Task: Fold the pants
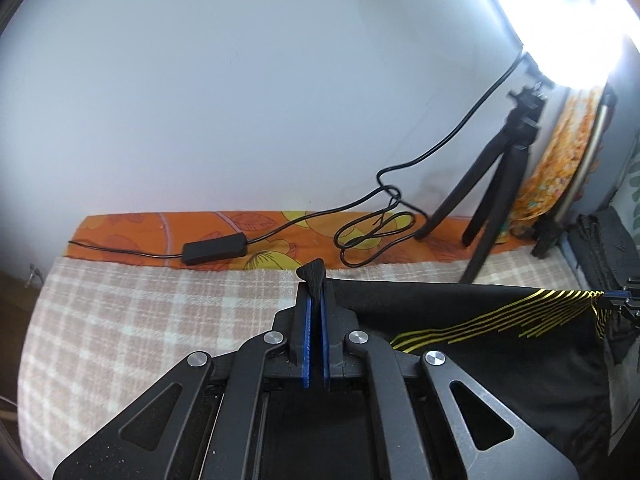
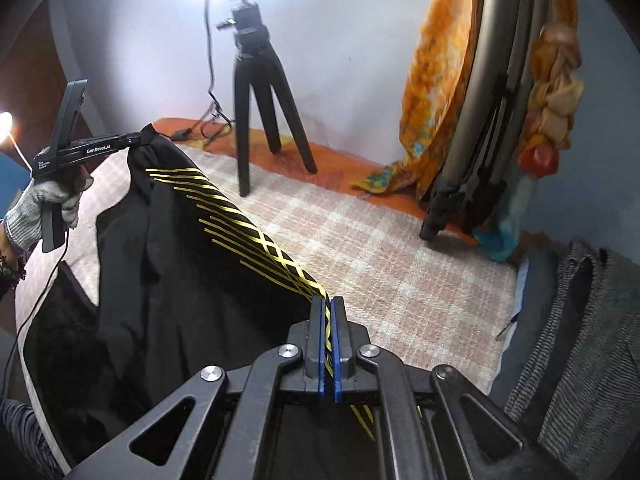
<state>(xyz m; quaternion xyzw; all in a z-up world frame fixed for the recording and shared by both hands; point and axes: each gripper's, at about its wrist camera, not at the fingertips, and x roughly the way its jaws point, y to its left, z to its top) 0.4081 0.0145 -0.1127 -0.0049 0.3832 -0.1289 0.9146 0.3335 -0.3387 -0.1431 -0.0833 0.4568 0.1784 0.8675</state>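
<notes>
Black pants with yellow stripes hang stretched in the air between my two grippers, above a checked blanket. My left gripper is shut on a black corner of the pants; in the right wrist view it is at the far left, held by a gloved hand. My right gripper is shut on the striped edge of the pants; it also shows at the right edge of the left wrist view. The lower part of the pants droops onto the bed.
A black tripod with a bright lamp stands on the orange sheet at the wall. A black cable with an adapter box lies there. Orange cloth and folded stands lean at the right. Dark and grey clothes lie at the right.
</notes>
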